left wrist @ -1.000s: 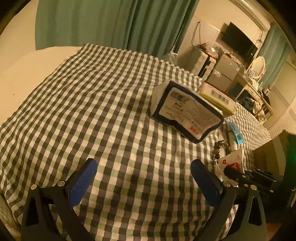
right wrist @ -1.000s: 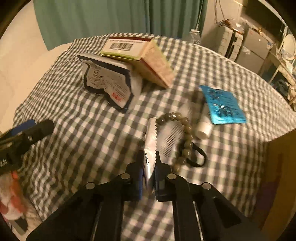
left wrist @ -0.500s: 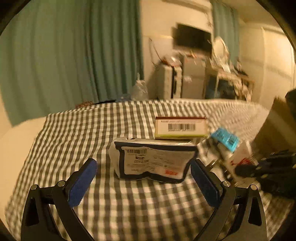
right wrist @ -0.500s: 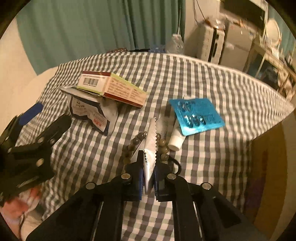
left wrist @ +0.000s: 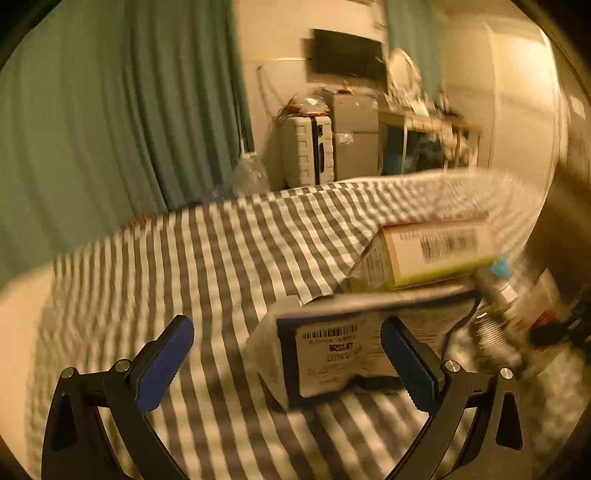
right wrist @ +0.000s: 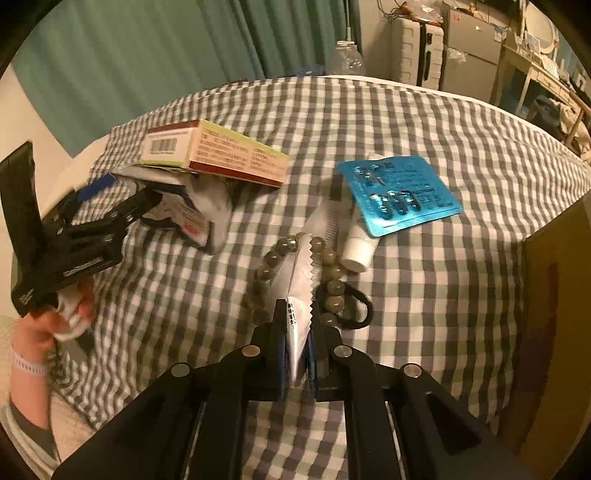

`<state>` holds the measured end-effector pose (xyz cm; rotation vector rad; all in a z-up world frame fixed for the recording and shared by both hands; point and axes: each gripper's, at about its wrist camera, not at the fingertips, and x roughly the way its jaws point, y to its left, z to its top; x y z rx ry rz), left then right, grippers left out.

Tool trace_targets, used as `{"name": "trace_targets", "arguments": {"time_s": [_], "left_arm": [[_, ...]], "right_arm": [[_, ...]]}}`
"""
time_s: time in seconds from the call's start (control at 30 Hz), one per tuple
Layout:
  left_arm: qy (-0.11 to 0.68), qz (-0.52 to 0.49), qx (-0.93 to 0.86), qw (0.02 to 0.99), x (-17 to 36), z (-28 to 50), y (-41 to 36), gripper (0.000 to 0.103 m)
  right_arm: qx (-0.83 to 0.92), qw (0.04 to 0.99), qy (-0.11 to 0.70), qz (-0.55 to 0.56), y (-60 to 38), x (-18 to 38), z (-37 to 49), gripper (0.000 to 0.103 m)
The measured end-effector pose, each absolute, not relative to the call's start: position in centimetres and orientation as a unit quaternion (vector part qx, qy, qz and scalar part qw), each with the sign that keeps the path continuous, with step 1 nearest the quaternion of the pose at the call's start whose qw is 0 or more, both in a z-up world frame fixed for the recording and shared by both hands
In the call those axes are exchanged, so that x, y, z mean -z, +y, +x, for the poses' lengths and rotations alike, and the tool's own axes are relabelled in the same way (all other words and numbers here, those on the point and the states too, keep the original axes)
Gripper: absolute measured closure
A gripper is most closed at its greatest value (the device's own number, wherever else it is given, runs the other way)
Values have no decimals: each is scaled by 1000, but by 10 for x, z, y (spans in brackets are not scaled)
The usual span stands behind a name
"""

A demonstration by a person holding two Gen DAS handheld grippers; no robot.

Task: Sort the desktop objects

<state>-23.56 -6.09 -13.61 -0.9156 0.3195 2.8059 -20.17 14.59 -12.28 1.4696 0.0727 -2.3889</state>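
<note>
Right gripper (right wrist: 295, 354) is clamped on a silver sachet (right wrist: 297, 291) above the bead bracelet (right wrist: 295, 280). Left gripper (left wrist: 286, 360) spreads wide around the dark-edged pouch (left wrist: 332, 354) (probably lining up a grab), under the box (left wrist: 424, 254).

- Green curtain (left wrist: 110, 122) hangs behind the far edge of the table, full height.
- Grey-and-white checked tablecloth (right wrist: 424, 122) covers the whole tabletop.
- Clear plastic bottle (right wrist: 345, 59) upright just past the far table edge, beside the curtain.
- Pale hard-shell suitcase (left wrist: 308, 149) upright against the back wall, grey cabinet (left wrist: 356, 142) just beside it.
- Dark wall-mounted screen (left wrist: 345, 55) above them.
- Round mirror (right wrist: 540, 27) on a cluttered desk further right.
- Brown cardboard box (right wrist: 557, 332) at the right table edge, only its side shows.
</note>
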Motion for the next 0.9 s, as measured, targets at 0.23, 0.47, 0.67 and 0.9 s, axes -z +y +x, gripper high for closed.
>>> {"name": "trace_targets", "arguments": {"time_s": [0.23, 0.47, 0.67, 0.9], "left_arm": [[22, -391, -907, 157, 159, -262, -57, 25], [-40, -353, -927, 120, 142, -232, -72, 83], [-77, -332, -924, 175, 110, -198, -72, 84], [-73, -332, -929, 150, 99, -173, -55, 85]], "right_arm": [[837, 166, 40, 520, 139, 131, -202, 94], [839, 176, 38, 514, 135, 132, -197, 94], [842, 176, 17, 510, 148, 126, -191, 94], [853, 174, -12, 493, 178, 99, -175, 96]]}}
